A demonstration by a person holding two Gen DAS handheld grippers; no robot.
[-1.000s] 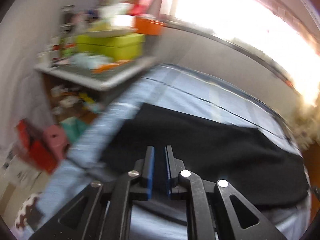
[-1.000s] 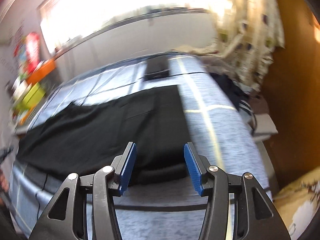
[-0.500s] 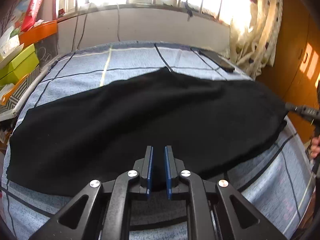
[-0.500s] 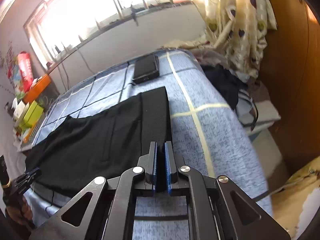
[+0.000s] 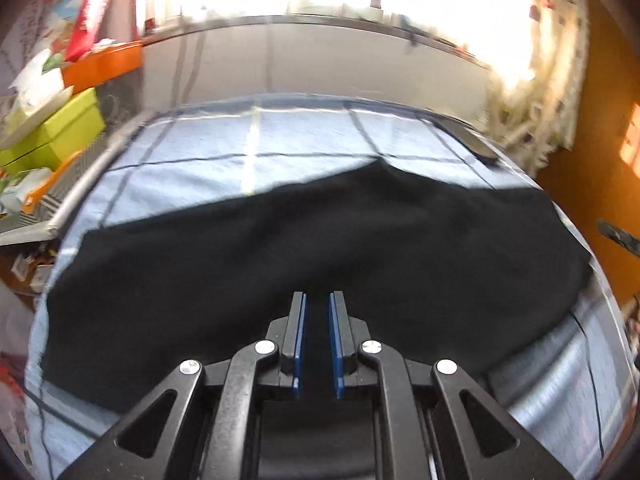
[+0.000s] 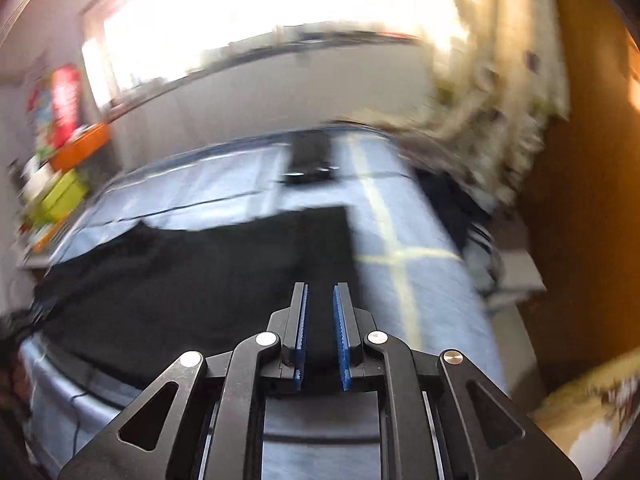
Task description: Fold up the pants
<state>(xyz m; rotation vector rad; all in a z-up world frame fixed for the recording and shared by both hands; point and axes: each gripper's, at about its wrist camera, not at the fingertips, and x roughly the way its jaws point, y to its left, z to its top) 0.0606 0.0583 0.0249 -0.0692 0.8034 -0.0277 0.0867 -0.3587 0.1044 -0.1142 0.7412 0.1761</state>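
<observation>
Fingers: left gripper (image 5: pixel 317 322) parted by a narrow slot, nothing held; right gripper (image 6: pixel 321 318) the same, slightly parted and empty.
Pants: pants (image 5: pixel 304 248) lie flat, already doubled lengthwise, across the checked bed (image 5: pixel 280 140); cuffs toward 9 o'clock in the left view, waist toward 3.
Right view: waistband (image 6: pixel 326 240) runs toward 12 o'clock ahead of the tips; blurred, so contact cannot be judged.
Step in hand: likely taking hold of the near edge for the crosswise fold.
Method: widen both slots first, take both layers at matching points, lift level, carry evenly.
Risk: one layer pinched alone will skew the fold.
Clearance: phone (image 5: pixel 472 142) at 1 o'clock, well apart.
</observation>
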